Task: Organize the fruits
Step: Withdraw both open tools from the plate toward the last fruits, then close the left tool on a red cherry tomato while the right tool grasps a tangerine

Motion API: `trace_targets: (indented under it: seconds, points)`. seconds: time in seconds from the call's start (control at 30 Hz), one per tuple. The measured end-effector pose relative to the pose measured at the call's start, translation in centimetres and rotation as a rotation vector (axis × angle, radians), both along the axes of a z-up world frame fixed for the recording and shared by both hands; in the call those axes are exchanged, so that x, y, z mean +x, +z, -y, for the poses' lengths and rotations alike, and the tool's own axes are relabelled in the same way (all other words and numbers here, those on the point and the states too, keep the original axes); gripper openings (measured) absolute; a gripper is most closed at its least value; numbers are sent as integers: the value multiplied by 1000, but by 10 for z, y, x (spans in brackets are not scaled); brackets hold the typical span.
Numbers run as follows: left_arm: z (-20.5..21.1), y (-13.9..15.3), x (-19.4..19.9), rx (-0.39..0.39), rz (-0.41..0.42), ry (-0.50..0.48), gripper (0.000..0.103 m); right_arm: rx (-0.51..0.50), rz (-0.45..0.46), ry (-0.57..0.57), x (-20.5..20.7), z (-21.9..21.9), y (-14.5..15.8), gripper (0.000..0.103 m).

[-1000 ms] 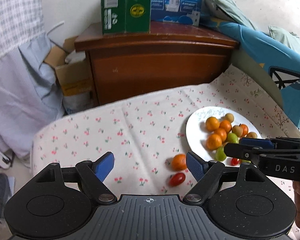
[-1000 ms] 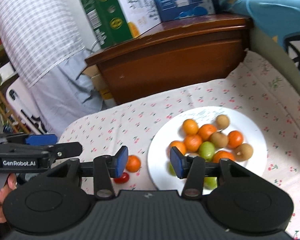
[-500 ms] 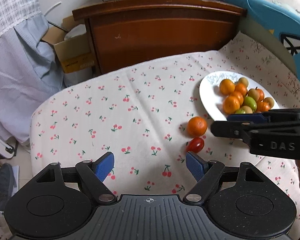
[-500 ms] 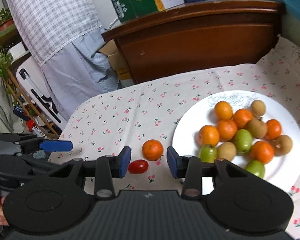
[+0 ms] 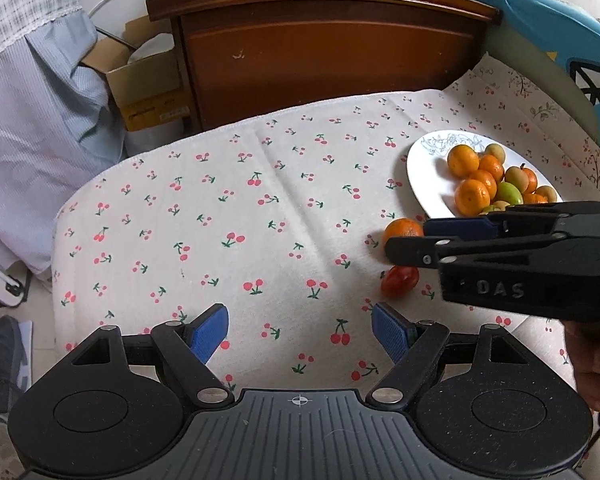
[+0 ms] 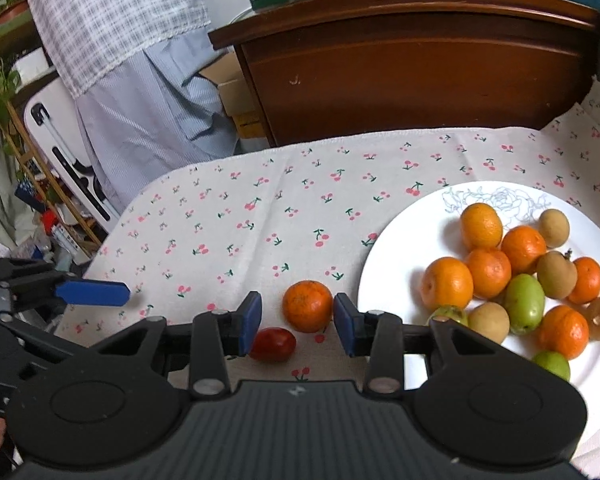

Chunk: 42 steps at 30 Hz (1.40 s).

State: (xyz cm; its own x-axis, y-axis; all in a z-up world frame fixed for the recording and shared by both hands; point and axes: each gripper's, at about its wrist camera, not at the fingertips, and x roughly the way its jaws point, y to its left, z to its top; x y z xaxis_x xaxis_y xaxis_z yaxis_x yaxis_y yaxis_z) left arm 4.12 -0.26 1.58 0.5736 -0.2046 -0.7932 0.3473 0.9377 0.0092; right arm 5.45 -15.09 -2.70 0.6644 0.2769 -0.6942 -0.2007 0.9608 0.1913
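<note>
From the left wrist view, the left gripper [image 5: 300, 334] hangs over bare cherry-print cloth [image 5: 236, 216], jaws wide apart and empty. It would do best to stay clear of the right one.

From the right wrist view, the right gripper [image 6: 294, 322] has its jaws apart, framing the loose tangerine [image 6: 307, 306], which lies on the cloth just beside the plate [image 6: 396, 256] of fruit, a red tomato [image 6: 272, 344] touching or nearly so. I'd lower squarely, close gently at the fruit's widest part, and keep the left pad off the tomato.
</note>
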Motion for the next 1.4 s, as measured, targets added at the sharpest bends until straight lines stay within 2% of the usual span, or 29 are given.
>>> trace_targets:
  seconds: [0.13,0.23,0.4,0.77,0.93,1.17,1.23,1.3,1.4]
  points:
    - [2,-2,0,0,-6,-8,80,-24,-4,-1,4,-4,-6,39]
    - [4,-4,0,-5,-10,-18,80,-30,-13,-15,7,-3,-10,32]
    - [9,-5,-1,-15,-5,-41,80,-17,-8,-16,7,-2,-8,31]
    - [28,-2,-4,-87,50,-114,78,73,23,-81,-2,23,20,31]
    - [41,-7,-3,-83,71,-144,76,81,18,-121,-11,35,32,31]
    - [47,-12,-1,-100,59,-156,57,76,26,-142,-30,47,50,31]
    - [48,-13,-1,-100,57,-157,56,80,21,-155,-35,52,53,31]
    - [50,-15,-1,-98,53,-163,51,86,21,-172,-38,56,54,31]
    - [53,-19,-1,-84,49,-170,50,101,21,-193,-40,61,53,31]
